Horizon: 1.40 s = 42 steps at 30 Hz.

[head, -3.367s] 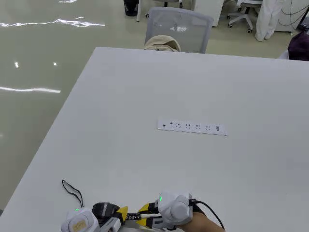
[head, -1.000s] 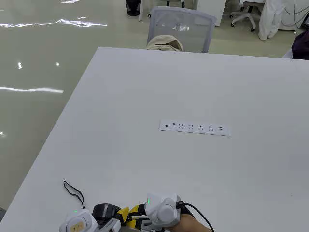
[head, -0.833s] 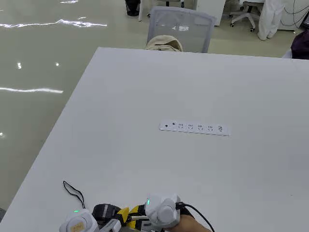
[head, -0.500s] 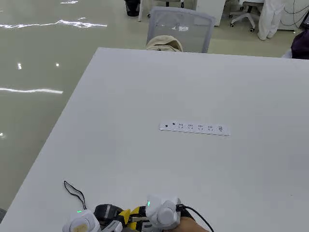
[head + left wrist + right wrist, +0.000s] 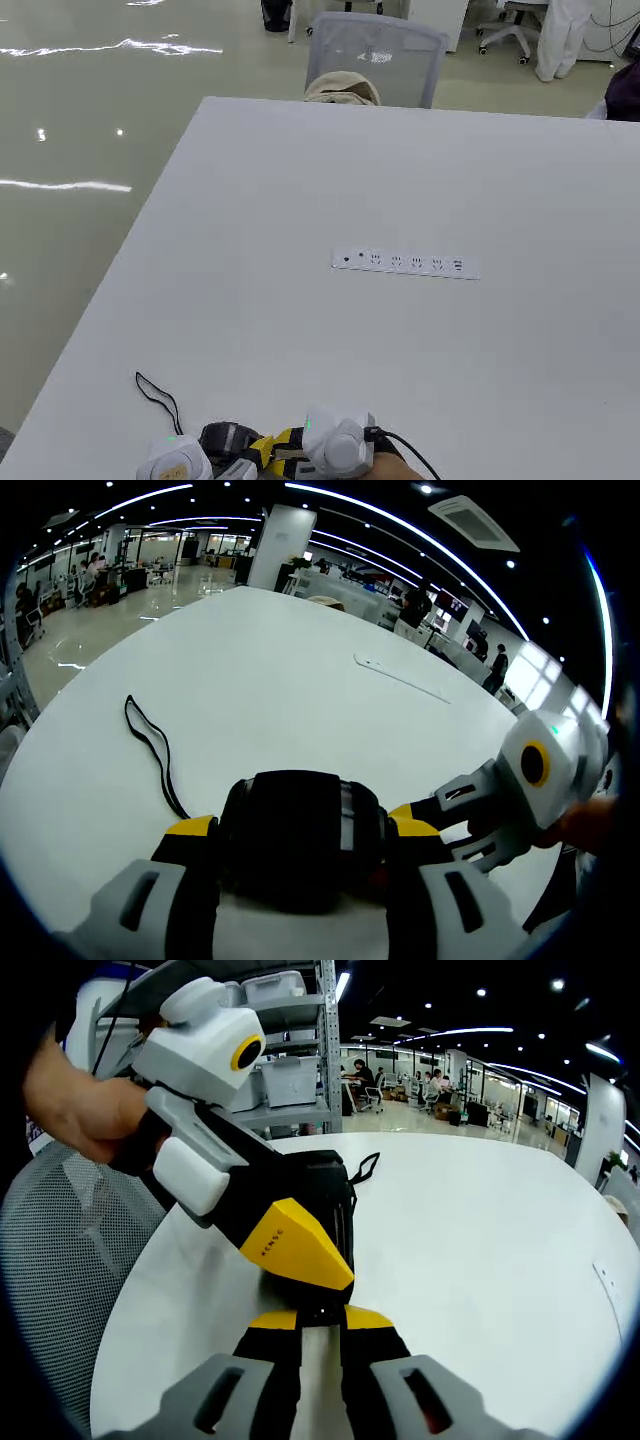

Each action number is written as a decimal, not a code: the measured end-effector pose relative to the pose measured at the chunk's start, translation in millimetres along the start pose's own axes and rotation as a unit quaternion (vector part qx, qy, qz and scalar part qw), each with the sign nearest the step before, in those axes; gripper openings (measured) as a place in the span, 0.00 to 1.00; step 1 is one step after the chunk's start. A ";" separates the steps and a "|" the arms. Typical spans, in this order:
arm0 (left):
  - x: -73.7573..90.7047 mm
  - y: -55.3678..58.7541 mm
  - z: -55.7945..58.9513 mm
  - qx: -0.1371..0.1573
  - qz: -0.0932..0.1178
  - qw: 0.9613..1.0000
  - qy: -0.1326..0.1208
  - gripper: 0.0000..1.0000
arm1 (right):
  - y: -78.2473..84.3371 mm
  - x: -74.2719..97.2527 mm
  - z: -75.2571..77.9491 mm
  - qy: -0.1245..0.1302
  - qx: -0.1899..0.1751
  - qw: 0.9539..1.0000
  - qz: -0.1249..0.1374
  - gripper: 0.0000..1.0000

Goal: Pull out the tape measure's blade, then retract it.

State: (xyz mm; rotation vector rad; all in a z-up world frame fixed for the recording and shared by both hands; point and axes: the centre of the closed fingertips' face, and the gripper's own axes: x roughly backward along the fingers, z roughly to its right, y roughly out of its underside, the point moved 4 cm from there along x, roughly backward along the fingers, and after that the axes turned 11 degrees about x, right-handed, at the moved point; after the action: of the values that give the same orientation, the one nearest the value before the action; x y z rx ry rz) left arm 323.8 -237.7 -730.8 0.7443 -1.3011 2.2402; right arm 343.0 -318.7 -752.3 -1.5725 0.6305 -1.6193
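Both grippers have drawn together since the earliest head view, and the stretch of blade bared between them then is almost wholly back in the case.

A black strap (image 5: 150, 742) lies slack on the table (image 5: 300, 200), leftmost, running up to the tape (image 5: 300, 815). The left gripper (image 5: 300, 832) is clamped on the tape, a jaw on each flank, low at the near edge. Just beside it the right gripper (image 5: 320, 1318) has its jaws pinched nearly together at the tape's mouth, seemingly on the blade's (image 5: 320, 1310) tip, which is hard to make out.

If the right jaws let go early, the spring could snap the last bit home and jolt the case in the left grip. The strap could catch under the case.

A power strip (image 5: 405, 263) lies well apart up the table, and a chair (image 5: 370, 50) stands at the far edge. Neither is in the way.
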 end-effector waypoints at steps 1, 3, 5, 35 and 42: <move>-0.1 0.9 0.3 -0.001 -0.001 1.000 0.000 0.64 | 0.1 0.4 -0.9 -0.001 -0.004 1.000 -0.001 0.13; 1.1 0.2 0.3 0.002 0.001 1.000 0.002 0.64 | -0.4 1.2 -0.8 0.003 -0.004 1.000 0.001 0.13; 1.1 0.4 0.3 0.005 -0.001 1.000 0.004 0.64 | 0.2 0.5 -0.5 0.004 0.000 1.000 0.002 0.13; 2.2 -0.5 0.6 -0.017 -0.005 1.000 0.012 0.65 | -2.0 0.7 -2.5 0.021 -0.004 1.000 -0.011 0.14; 4.5 -1.9 0.1 -0.031 -0.007 0.999 0.017 0.65 | -2.1 4.1 -0.6 0.042 -0.012 0.999 -0.009 0.21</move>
State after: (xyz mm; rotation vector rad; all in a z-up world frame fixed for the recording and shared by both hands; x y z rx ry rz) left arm 321.6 -236.5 -726.6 0.6873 -1.3385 2.1810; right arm 342.2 -320.9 -748.3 -1.5371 0.6850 -1.7047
